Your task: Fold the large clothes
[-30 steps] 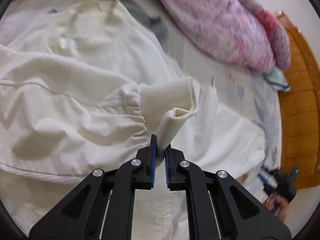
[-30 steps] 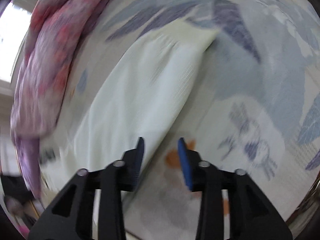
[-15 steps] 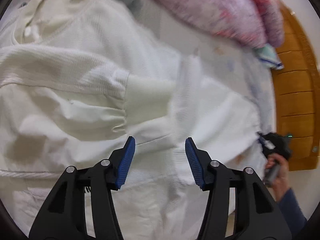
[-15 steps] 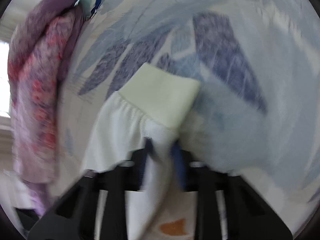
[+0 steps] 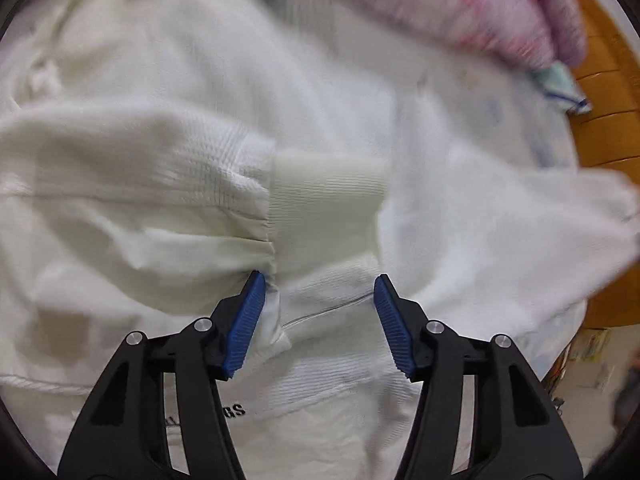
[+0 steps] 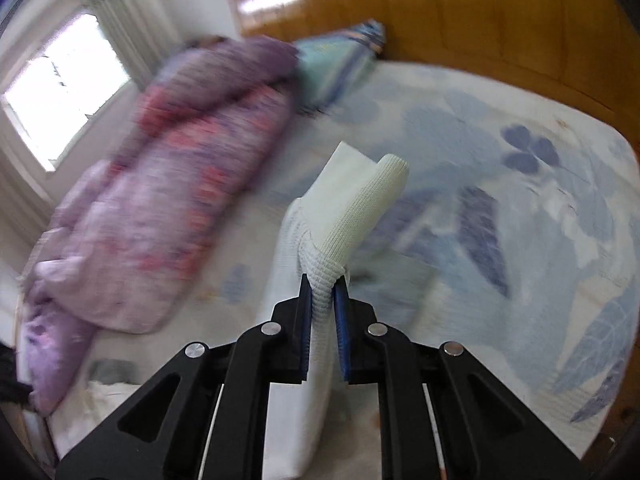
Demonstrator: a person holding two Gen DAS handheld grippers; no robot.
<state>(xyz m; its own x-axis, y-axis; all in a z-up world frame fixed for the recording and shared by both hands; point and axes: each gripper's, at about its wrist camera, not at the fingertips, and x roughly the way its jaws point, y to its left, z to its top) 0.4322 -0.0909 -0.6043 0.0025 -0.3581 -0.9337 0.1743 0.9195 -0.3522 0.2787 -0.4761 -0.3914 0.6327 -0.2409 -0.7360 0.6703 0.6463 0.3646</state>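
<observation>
**Lifting one sleeve while the other lies folded**

Pinching the white sweatshirt's right sleeve just below its ribbed cuff, our right gripper has its blue pads pressed tight on a bunched fold of fabric, and we see the cuff standing up beyond the fingertips, above the leaf-patterned bedsheet. That gripper tilts forward and down toward the bed, with a rolled purple-pink quilt lying to the left and a wooden headboard behind.

Our left gripper points steeply down over the white sweatshirt, which is spread on the bed. Its jaws have just been opening and stand roughly half apart, pressing on nothing; the other sleeve's cuff lies flat across the body just beyond the fingertips.
</observation>
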